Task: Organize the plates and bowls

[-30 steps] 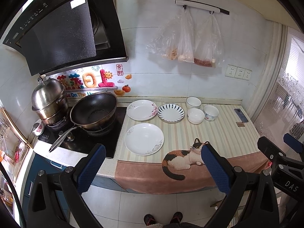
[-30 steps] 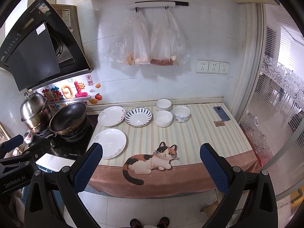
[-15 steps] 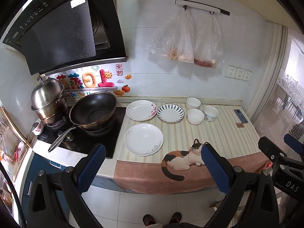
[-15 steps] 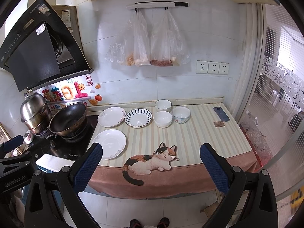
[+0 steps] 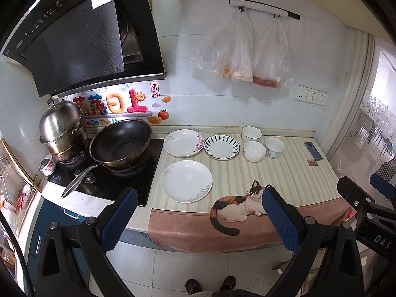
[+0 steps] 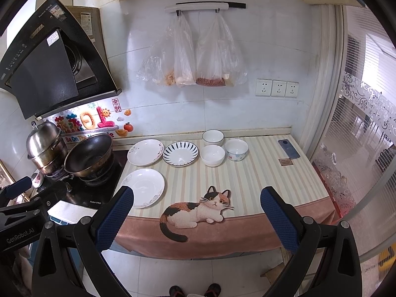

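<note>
Plates (image 5: 186,181) and bowls (image 5: 254,150) sit on the striped mat (image 5: 284,173), well ahead of both grippers. Left gripper (image 5: 198,212) and right gripper (image 6: 196,214) fingers wide apart, holding nothing.

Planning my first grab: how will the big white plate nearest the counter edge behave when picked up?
The big white plate looks glazed, so probably slippery. Its low rim lies flat on the striped mat, likely hard to get under. It is probably ceramic and breakable.
</note>
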### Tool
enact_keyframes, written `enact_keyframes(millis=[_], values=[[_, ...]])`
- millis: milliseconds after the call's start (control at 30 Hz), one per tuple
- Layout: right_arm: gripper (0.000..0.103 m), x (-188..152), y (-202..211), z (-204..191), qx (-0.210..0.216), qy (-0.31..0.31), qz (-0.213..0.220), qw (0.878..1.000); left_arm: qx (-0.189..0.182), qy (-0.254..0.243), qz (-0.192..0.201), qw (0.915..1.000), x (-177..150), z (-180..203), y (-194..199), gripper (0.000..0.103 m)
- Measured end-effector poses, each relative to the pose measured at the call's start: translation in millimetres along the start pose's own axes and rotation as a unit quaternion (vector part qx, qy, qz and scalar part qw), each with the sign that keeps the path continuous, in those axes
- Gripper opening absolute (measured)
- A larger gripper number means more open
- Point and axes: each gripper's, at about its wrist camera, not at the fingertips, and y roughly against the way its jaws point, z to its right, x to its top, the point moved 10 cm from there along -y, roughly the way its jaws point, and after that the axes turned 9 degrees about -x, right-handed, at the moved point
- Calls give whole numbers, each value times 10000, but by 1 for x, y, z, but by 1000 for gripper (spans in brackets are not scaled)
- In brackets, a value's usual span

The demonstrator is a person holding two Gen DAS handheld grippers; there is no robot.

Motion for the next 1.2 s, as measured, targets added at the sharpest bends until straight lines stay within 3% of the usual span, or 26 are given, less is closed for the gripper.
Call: enact_keyframes(millis=[567, 767, 833, 933, 1067, 1200], values=[[103, 3, -1, -9, 29, -5, -14, 10000, -137, 13, 53, 9999, -2, -2, -8, 103], [103, 1, -6, -22, 225, -94, -22, 9997, -264, 216, 84, 9994, -4, -26, -27, 103], [103, -3, -13, -32, 486, -75, -18, 9988, -241, 323, 48, 9992, -9, -44, -45, 103], [103, -19, -41, -55, 624, 110, -366, 9973, -109, 432, -126, 9989, -21, -77, -79, 103], [103, -46, -98, -83, 821, 0, -973, 9919, 139, 590, -498, 9969, -35, -120, -136, 103], [103, -67, -163, -107, 965, -29, -1498, 9840, 26, 890, -1004, 9910, -49, -152, -202, 103]])
